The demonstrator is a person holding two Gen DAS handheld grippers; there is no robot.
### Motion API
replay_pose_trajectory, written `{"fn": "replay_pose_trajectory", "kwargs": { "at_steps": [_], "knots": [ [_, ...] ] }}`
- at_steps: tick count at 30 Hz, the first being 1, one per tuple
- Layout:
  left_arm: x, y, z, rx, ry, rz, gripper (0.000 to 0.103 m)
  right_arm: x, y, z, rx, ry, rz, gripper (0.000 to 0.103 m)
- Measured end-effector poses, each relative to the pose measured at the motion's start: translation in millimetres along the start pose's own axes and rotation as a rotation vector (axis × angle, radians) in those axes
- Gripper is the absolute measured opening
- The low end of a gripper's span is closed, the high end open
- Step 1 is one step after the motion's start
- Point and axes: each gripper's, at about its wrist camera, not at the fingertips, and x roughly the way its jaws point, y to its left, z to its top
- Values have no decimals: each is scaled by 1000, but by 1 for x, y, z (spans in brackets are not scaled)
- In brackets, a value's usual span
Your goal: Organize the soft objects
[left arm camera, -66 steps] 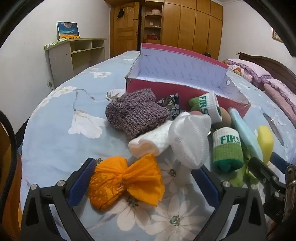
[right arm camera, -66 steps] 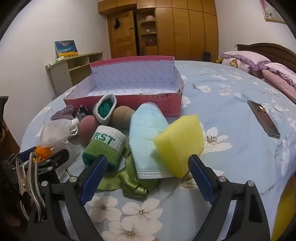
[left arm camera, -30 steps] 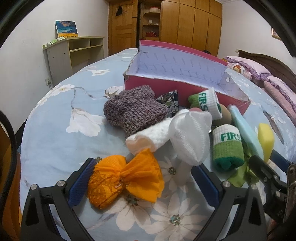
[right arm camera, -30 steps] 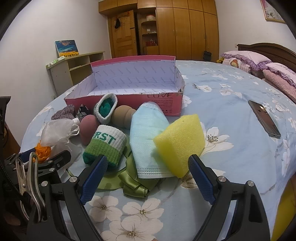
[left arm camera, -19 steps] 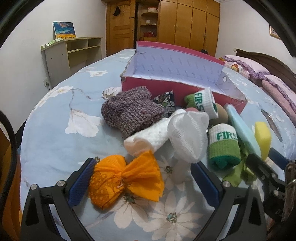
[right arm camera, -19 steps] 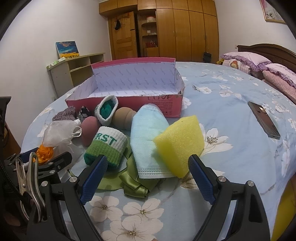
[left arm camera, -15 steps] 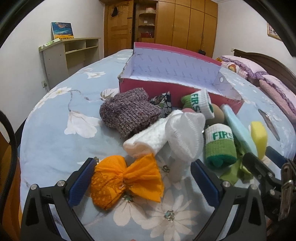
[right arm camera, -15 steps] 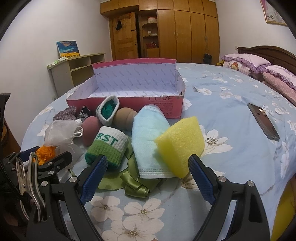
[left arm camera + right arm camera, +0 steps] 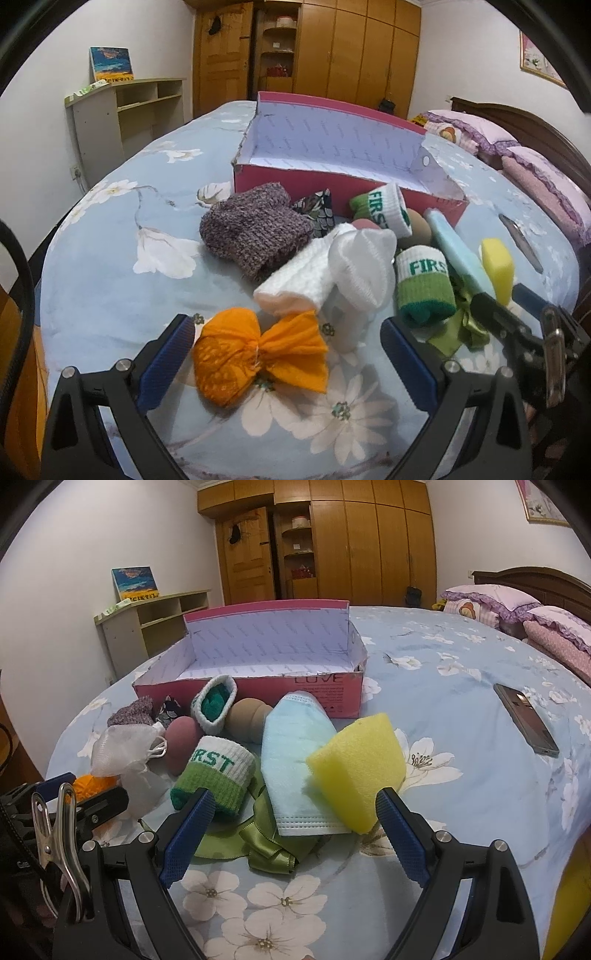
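Observation:
A pile of soft things lies on the flowered bed in front of an open pink box. My left gripper is open, its blue pads on either side of an orange mesh pouch. Behind the pouch sit a white knit roll, a white net bag, a purple knit piece and two green-white wristbands. My right gripper is open around a yellow sponge, a blue face mask and a green ribbon.
A dark phone lies on the bedspread to the right. Two rounded makeup sponges rest by the box front. Pillows line the headboard at far right, and a shelf unit stands left by the wall.
Both grippers have drawn back and risen slightly from the pile, staying open. No object has moved.

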Motion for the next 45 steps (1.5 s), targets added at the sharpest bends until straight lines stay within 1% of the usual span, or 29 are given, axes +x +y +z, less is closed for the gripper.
{"fn": "replay_pose_trajectory", "kwargs": {
  "at_steps": [2,6,8,11,13,17,22,24,25,26,30,35,41,44,45],
  "knots": [
    [-3,4,-1,11,2,-5,98,0,0,0,1,2,1,91],
    [-9,15,-5,12,-12,10,94,1,-2,0,6,6,6,91],
    [-9,18,-7,13,-7,13,88,1,-2,0,5,6,6,91],
    [-3,21,-8,3,14,6,83,1,-2,0,4,8,5,91],
    [1,22,-9,-11,30,-10,82,1,-2,-1,2,8,6,91],
    [7,25,-10,-27,46,-8,82,2,-2,-1,0,9,6,91],
    [10,27,-11,-33,41,-15,81,4,-1,-1,-2,13,4,91],
    [9,29,-12,-46,37,-20,79,4,0,-2,-4,15,5,91],
    [9,30,-12,-50,33,-20,75,4,0,-2,-4,15,8,90],
    [7,31,-12,-56,26,-19,69,4,0,-2,-2,16,12,90],
    [5,36,-11,-74,14,-38,64,7,-2,-1,25,34,32,90],
    [1,37,-11,-62,-8,-41,53,10,-3,-3,56,70,59,89],
    [3,44,-13,-89,3,-73,54,0,-13,7,83,65,86,86],
    [5,45,-14,-98,7,-78,58,-4,-18,13,89,61,63,84],
    [6,45,-15,-97,8,-77,58,-5,-20,15,86,70,46,81]
  ]
}}
